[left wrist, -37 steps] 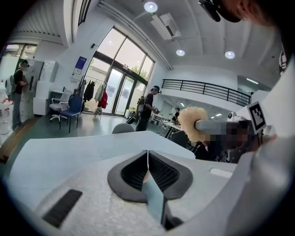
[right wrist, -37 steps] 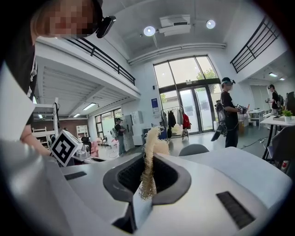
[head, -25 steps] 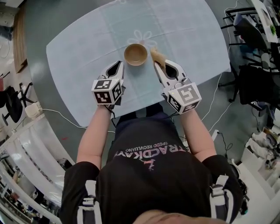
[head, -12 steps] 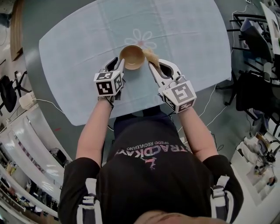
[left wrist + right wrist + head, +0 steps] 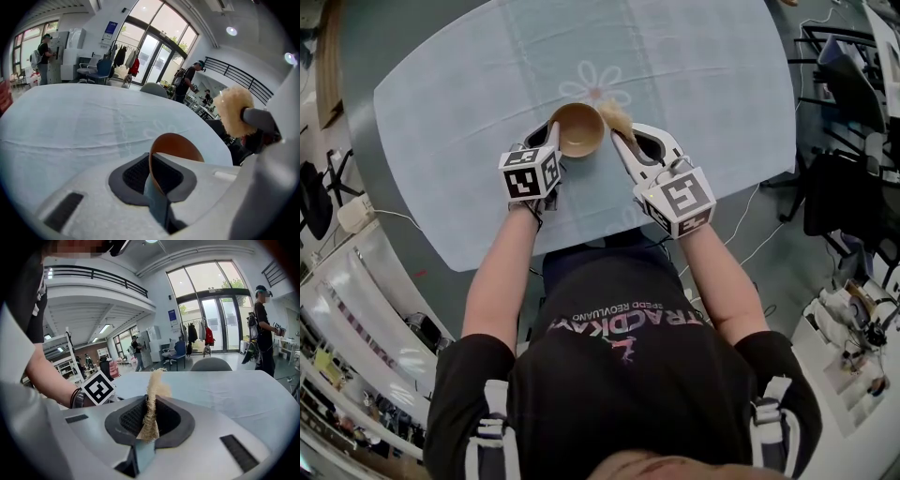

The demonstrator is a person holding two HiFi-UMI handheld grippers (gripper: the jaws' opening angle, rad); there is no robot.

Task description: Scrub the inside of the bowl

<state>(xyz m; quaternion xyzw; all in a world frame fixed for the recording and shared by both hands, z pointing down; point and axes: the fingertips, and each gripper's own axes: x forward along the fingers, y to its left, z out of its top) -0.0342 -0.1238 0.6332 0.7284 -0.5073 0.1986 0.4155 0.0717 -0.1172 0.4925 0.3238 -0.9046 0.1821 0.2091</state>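
A brown wooden bowl (image 5: 577,128) stands on the pale blue tablecloth (image 5: 694,75), just below a white flower print. My left gripper (image 5: 553,133) is shut on the bowl's near-left rim; in the left gripper view the thin rim (image 5: 174,146) runs between the two pads of the left gripper (image 5: 151,165). My right gripper (image 5: 621,139) is shut on a tan fibrous sponge (image 5: 616,116), which hangs just right of the bowl's rim. In the right gripper view the sponge (image 5: 153,399) sticks up from the closed right gripper (image 5: 147,417). The same sponge (image 5: 233,110) shows at the right of the left gripper view.
The table's near edge (image 5: 581,239) is right in front of the person's body. Cables (image 5: 759,211) trail on the floor to the right, and chairs and racks (image 5: 844,112) stand beyond. The left gripper's marker cube (image 5: 98,387) shows left of the right jaws.
Both grippers have moved forward to the bowl. The left one, apart from it a second ago, has closed on its rim. The sponge has come up to the bowl's right edge.
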